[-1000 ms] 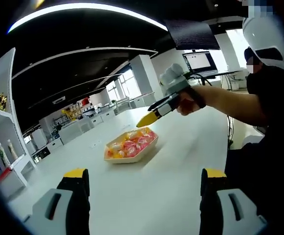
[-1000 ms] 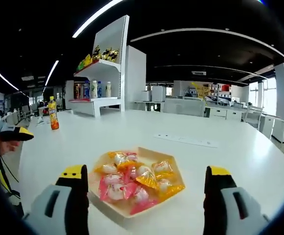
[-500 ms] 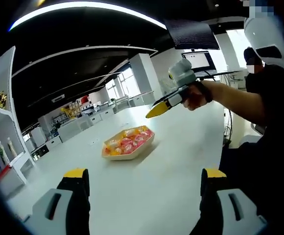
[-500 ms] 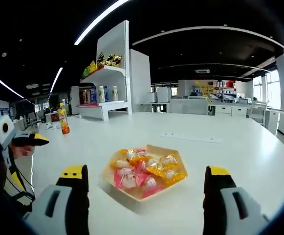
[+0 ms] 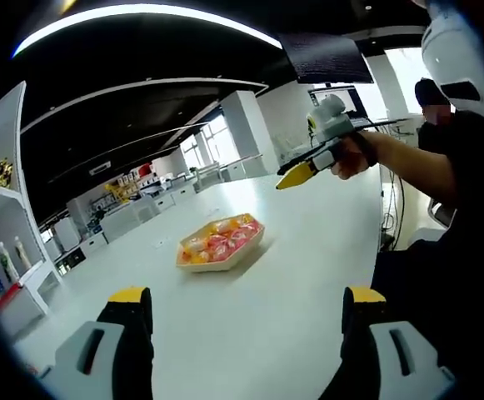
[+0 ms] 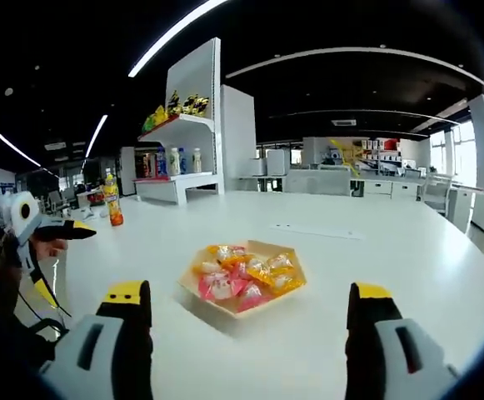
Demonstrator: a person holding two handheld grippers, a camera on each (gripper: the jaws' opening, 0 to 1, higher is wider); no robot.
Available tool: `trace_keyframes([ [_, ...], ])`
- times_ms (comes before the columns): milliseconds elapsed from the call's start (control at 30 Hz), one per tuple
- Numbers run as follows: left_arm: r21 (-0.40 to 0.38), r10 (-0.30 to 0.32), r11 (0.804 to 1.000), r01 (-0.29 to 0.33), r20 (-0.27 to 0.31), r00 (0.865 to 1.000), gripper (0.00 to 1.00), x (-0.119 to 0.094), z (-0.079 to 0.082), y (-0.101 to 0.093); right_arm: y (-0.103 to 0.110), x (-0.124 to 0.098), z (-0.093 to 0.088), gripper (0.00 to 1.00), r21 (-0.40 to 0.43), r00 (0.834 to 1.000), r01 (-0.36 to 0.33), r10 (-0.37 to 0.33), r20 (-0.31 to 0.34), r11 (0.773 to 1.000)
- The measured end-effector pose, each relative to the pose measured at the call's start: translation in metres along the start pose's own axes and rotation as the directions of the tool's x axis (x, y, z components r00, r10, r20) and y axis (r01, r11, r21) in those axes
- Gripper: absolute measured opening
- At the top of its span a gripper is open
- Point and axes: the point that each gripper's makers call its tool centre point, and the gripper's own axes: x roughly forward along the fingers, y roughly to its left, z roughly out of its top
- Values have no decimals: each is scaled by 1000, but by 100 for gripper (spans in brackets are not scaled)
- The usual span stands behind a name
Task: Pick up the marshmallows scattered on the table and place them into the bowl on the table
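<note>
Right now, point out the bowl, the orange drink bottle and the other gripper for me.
bowl [image 6: 217, 303], right gripper view, on its near wooden rim.
bottle [image 6: 114, 200], right gripper view, on its orange body.
right gripper [image 5: 295, 175], left gripper view, on its yellow tips, held up over the table [image 5: 258, 308].

An orange drink bottle [image 6: 114, 210] stands alone on the white table's far edge. Behind it, a white shelf unit [image 6: 185, 150] holds bottles and snacks (labels unreadable).
</note>
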Motion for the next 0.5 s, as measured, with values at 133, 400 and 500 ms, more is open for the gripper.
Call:
trace_keyframes([
  [133, -2, -11, 1000, 11, -16, 1000, 94, 1, -4, -4, -3, -13, -5, 95, -13, 1000, 14, -14, -11, 1000],
  [400, -2, -5, 1000, 5, -21, 1000, 94, 0, -4, -2, -1, -37, -6, 94, -22, 1000, 2, -2, -18, 1000],
  [500, 3, -6, 1000, 6, -26, 1000, 94, 0, -5, -2, 1, -44, -4, 93, -27, 1000, -3, 3, -14, 1000],
])
